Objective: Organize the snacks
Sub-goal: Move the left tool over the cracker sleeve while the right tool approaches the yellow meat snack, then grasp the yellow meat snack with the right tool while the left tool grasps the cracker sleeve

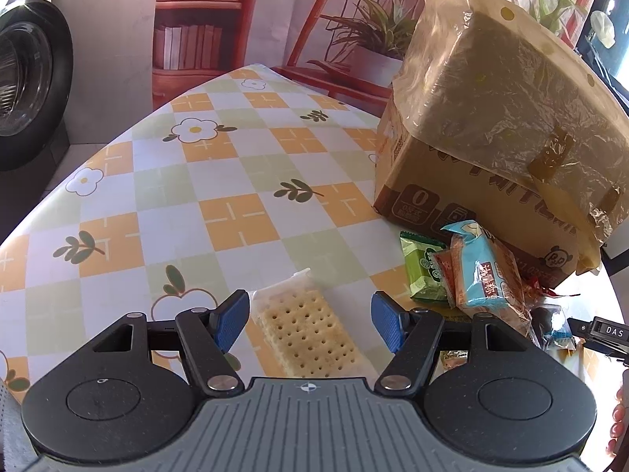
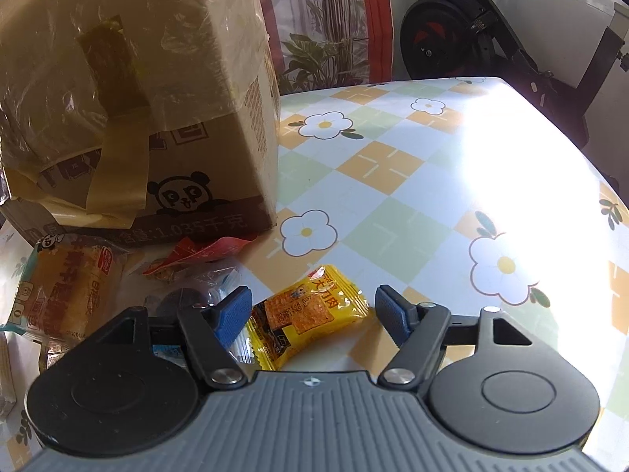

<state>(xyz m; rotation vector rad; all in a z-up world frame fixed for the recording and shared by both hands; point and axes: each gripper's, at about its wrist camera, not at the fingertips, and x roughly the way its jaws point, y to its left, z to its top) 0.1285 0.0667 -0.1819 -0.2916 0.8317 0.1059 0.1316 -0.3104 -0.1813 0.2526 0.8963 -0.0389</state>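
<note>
In the left wrist view my left gripper [image 1: 310,320] is open, its blue pads either side of a clear-wrapped cracker pack [image 1: 308,334] lying on the checked tablecloth. To its right lies a pile of snacks: a green packet [image 1: 422,271] and a blue-and-orange cake packet [image 1: 485,277]. In the right wrist view my right gripper [image 2: 312,316] is open around a yellow snack packet [image 2: 304,320] on the table. Left of it lie an orange cake packet [image 2: 65,289] and a red wrapper [image 2: 200,253].
A tall cardboard box [image 1: 487,137] lined with a plastic bag stands behind the snack pile; it also shows in the right wrist view [image 2: 137,98]. The flowered table [image 2: 412,165] stretches right, with strong glare. An exercise bike [image 2: 491,35] stands beyond it.
</note>
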